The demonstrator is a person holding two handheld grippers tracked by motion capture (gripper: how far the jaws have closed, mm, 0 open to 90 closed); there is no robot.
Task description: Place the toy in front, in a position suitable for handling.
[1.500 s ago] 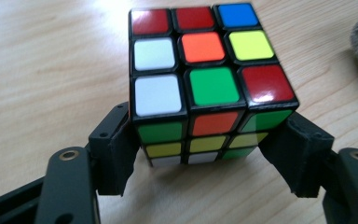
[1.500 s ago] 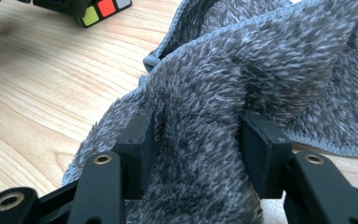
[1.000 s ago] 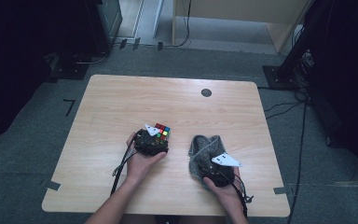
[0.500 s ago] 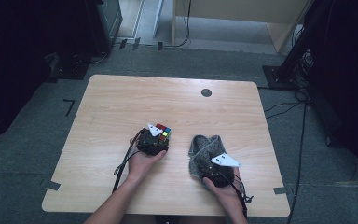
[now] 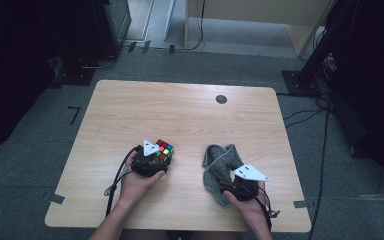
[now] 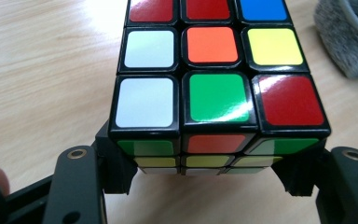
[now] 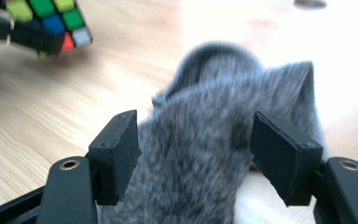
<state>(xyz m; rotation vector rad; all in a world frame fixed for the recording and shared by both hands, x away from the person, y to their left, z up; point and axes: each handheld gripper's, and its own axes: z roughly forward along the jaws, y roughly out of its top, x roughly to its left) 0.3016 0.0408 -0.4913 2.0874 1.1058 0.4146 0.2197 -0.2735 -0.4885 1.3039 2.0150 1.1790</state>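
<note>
While we clamp the multicoloured plastic puzzle cube (image 6: pixel 219 88) in our left gripper (image 5: pixel 150 161) | our right gripper (image 7: pixel 196 154), jaws just opening, straddles the grey knitted sock (image 7: pixel 214 158) | cube left of sock.

Multicoloured cube (image 6: pixel 219 79) with black edges, mottled grey sock (image 7: pixel 214 158), pale wood-grain table (image 5: pixel 180 110)

On the table (image 5: pixel 180 115), the puzzle cube (image 5: pixel 163 150) sits left of the sock (image 5: pixel 221 165), well apart. Both lie near the front edge.
</note>
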